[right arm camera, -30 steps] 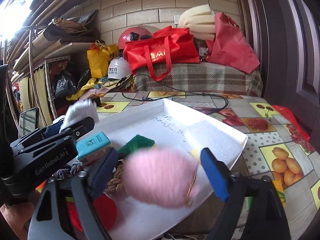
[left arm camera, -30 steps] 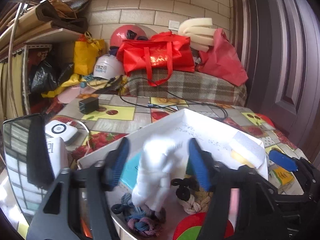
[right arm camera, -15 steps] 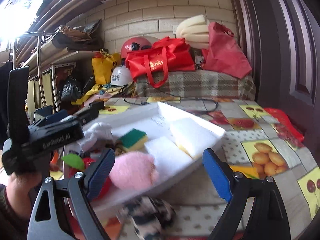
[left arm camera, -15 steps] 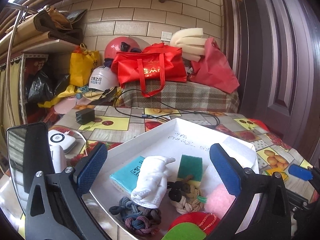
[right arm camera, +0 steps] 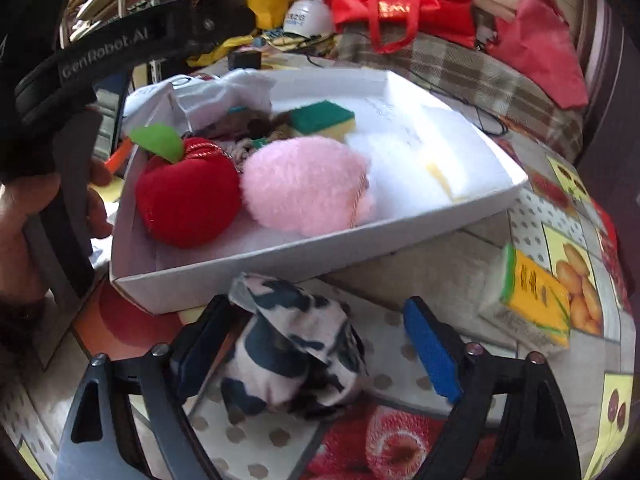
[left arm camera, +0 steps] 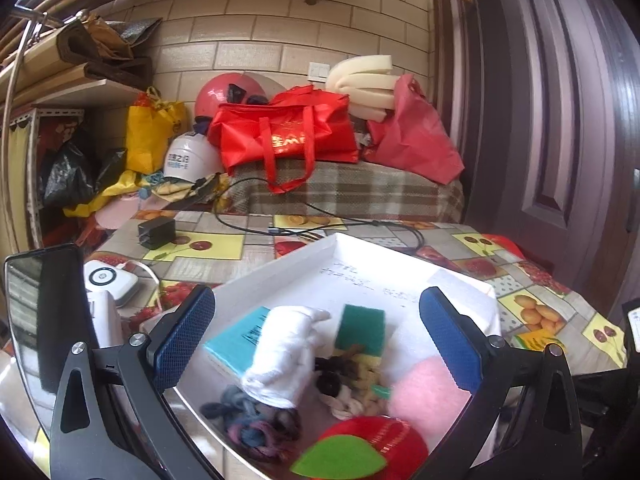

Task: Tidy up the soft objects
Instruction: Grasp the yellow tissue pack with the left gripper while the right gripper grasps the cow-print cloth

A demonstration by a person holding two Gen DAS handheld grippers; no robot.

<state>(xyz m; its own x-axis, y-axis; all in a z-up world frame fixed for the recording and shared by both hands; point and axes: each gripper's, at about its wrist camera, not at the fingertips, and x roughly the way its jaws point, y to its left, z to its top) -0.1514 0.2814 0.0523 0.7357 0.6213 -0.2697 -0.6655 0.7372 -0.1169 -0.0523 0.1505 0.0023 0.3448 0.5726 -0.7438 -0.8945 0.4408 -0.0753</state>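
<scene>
A white tray (left arm camera: 400, 264) on the fruit-print tablecloth holds a pink plush ball (right arm camera: 304, 184), a red plush apple (right arm camera: 184, 200), a white cloth roll (left arm camera: 280, 356), a green sponge (left arm camera: 360, 326), a teal block (left arm camera: 236, 340) and knotted ropes (left arm camera: 256, 424). My left gripper (left arm camera: 316, 336) hovers wide open over the tray with nothing gripped. In front of the tray wall (right arm camera: 280, 256) lies a crumpled black-and-white cloth (right arm camera: 296, 356). My right gripper (right arm camera: 314, 350) points down around it, its jaws closing. The left pad touches the cloth and the right pad stands off it.
A yellow-and-green sponge pack (right arm camera: 528, 296) lies on the table right of the tray. A hand (right arm camera: 24, 216) holds the left gripper at the tray's left. Behind are a charger (left arm camera: 156, 232), cables, red bags (left arm camera: 288, 136) and a dark door on the right.
The left gripper let the white cloth drop into the tray and opened wide. The right gripper left the pink plush in the tray, dipped to the patterned cloth, and its jaws narrowed.
</scene>
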